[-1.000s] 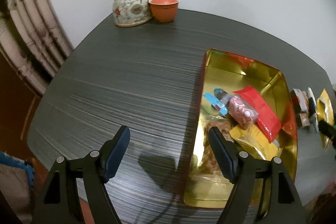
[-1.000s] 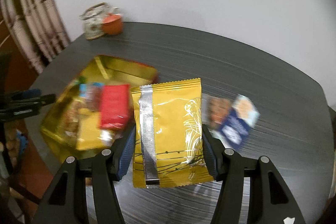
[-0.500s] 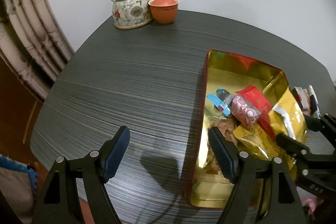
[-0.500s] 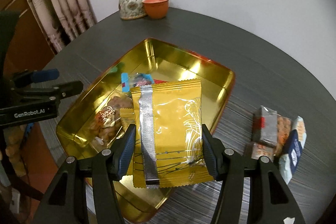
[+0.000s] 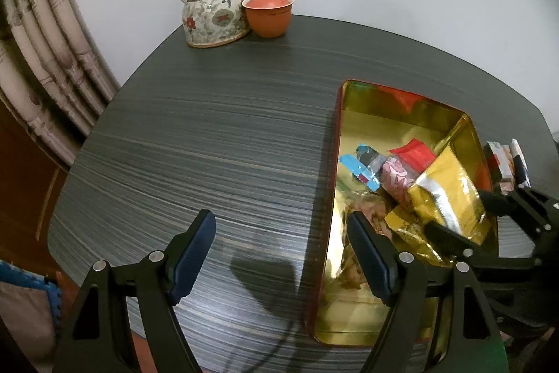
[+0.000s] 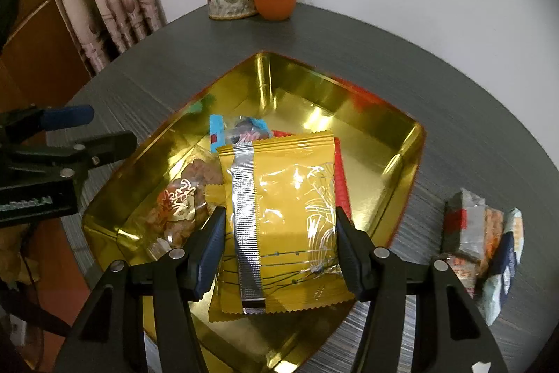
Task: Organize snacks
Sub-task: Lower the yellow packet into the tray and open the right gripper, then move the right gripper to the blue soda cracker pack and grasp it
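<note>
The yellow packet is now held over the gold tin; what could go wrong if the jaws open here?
1. The yellow packet hangs over the near part of the gold tin, where other snacks are piled. It may land on the red packet and lean on it instead of lying flat.
2. The near rim is close below, so the packet may catch on it.
3. The left gripper, open and empty, sits beside the tin; the two grippers could bump.

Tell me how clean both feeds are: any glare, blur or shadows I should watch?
Left wrist view: sharp; the fingers cast a dark shadow on the table, and edges bow from the fisheye. Right wrist view: glare streaks the gold tin and the yellow packet; the snack pile at the right edge is soft.
</note>
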Action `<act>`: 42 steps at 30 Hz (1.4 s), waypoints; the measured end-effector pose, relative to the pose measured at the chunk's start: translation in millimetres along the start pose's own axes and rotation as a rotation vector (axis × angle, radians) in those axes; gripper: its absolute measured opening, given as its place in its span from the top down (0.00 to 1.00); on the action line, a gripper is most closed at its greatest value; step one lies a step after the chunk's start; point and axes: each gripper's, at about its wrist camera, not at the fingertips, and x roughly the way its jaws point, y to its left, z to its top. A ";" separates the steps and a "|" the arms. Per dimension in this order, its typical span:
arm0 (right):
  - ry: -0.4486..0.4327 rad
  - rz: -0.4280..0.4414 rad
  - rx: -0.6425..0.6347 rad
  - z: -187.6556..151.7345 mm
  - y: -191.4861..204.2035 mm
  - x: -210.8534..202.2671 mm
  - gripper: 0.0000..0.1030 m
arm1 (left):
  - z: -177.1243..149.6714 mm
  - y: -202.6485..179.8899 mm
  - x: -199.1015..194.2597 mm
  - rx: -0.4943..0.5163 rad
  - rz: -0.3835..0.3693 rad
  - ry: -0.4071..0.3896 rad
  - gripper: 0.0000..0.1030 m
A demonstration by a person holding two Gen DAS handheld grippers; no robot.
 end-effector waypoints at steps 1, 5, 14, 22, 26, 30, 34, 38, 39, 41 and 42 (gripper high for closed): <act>0.003 0.003 0.001 -0.7 0.3 2.0 0.47 | -0.4 -0.5 -0.3 -0.001 0.001 0.000 0.24; 0.005 0.015 0.009 -0.7 -0.3 6.8 0.46 | -0.3 -2.0 -0.1 0.002 0.001 0.003 0.24; 0.009 0.023 0.022 -0.1 -2.8 8.3 0.43 | -1.8 -5.7 0.6 0.012 0.003 0.004 0.24; -0.009 0.025 0.020 -0.5 -1.0 2.6 0.39 | -3.2 -8.8 1.1 0.022 0.001 0.010 0.24; -0.031 0.027 0.013 -2.4 -0.3 -6.9 0.34 | -4.1 -10.3 0.0 0.020 -0.012 0.013 0.24; -0.057 0.030 0.023 -2.8 -4.0 -18.3 0.31 | -4.4 -11.4 0.2 0.027 -0.007 0.014 0.24; -0.092 0.020 0.049 -3.3 -15.1 -32.8 0.31 | -4.0 -11.6 0.9 0.023 -0.007 0.014 0.24; -0.118 -0.023 0.102 -5.0 -40.9 -45.3 0.30 | -3.5 -9.6 0.6 0.014 -0.005 0.012 0.24; -0.121 -0.033 0.119 -5.4 -48.9 -47.7 0.30 | -3.2 -9.0 0.6 0.013 -0.006 0.012 0.24; -0.128 -0.068 0.167 -7.4 -70.8 -52.8 0.30 | -2.9 -8.4 0.6 0.010 -0.004 0.012 0.24; -0.130 -0.093 0.192 -8.8 -82.5 -54.9 0.30 | -2.8 -8.4 0.6 0.010 -0.003 0.012 0.24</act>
